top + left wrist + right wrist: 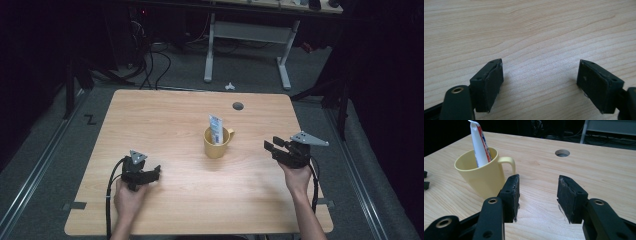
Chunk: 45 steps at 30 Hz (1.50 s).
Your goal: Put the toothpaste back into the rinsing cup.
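Note:
A yellow mug (217,142) stands upright near the middle of the wooden table (165,115), its handle turned to the right. A white tube with red and blue print (216,129) leans inside it, top end sticking out. In the right gripper view the mug (480,173) and tube (480,143) sit left of my jaws. My right gripper (270,146) hovers to the right of the mug, apart from it, open with nothing between its pads. My left gripper (156,171) rests low near the front left, open over bare wood (539,72).
A round cable hole (238,106) lies in the tabletop behind the mug. A white desk frame (247,45) and cables stand on the floor beyond the far edge. The person's hands come in from the table's near edge.

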Each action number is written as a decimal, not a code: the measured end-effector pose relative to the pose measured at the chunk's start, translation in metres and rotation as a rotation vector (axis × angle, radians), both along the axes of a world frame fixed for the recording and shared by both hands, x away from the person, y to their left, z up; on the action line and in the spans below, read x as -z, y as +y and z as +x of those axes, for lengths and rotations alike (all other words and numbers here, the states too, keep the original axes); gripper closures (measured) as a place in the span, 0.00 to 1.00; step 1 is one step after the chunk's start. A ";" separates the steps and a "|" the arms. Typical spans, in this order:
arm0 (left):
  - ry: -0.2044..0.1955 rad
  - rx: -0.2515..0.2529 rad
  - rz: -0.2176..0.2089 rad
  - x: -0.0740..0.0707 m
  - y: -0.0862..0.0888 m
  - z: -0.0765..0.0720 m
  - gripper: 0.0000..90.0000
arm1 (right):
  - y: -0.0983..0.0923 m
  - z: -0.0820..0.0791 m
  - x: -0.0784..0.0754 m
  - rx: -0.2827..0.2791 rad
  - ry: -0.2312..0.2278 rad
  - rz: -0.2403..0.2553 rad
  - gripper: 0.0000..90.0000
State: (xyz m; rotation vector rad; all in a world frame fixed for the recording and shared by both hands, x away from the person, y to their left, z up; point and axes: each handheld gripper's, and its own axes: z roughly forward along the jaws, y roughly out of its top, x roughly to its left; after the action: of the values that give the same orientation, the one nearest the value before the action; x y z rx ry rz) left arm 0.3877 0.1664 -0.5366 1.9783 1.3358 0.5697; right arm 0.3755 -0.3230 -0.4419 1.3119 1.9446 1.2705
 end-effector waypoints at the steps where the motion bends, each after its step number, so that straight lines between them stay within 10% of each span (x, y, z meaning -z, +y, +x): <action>1: 0.000 0.000 0.000 0.000 0.000 0.000 0.24 | -0.001 0.000 0.001 0.003 0.001 0.000 0.59; 45: 0.000 0.000 0.000 0.000 0.000 0.000 0.24 | -0.013 -0.007 0.029 0.037 0.053 -0.004 0.59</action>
State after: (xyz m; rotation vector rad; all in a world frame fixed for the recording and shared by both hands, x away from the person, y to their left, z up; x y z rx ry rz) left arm 0.3877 0.1664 -0.5366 1.9786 1.3357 0.5700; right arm 0.3684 -0.3360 -0.4713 1.3863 1.9489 1.2255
